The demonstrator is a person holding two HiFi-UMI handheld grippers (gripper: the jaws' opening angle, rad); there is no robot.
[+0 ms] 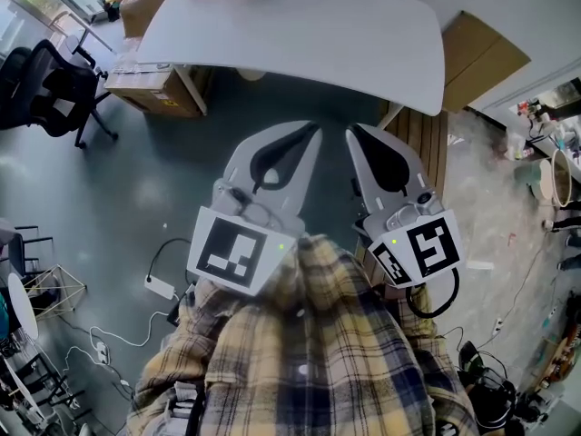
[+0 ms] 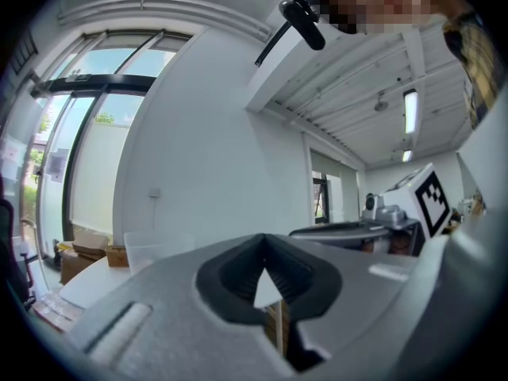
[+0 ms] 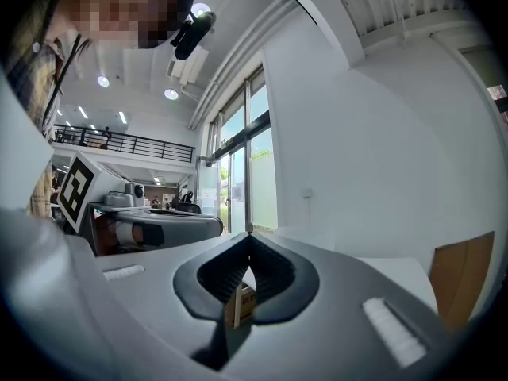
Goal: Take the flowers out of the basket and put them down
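No flowers or basket show in any view. In the head view a person in a plaid shirt [image 1: 309,352] holds both grippers side by side at chest height, pointing at a white table [image 1: 318,34]. My left gripper [image 1: 313,128] is shut, its tips touching, with nothing between them. My right gripper [image 1: 350,131] is shut the same way, also holding nothing. In the left gripper view the jaws of the left gripper [image 2: 264,236] meet at the tip, with the right gripper [image 2: 373,230] alongside. In the right gripper view the right gripper [image 3: 250,235] is shut, and the left gripper [image 3: 155,227] lies beside it.
A clear plastic tub [image 2: 155,248] stands on the white table. Cardboard boxes [image 1: 159,89] sit under its left end and flat cardboard [image 1: 481,57] leans at its right. An office chair [image 1: 45,84] stands far left. A power strip [image 1: 160,287] and cables lie on the floor.
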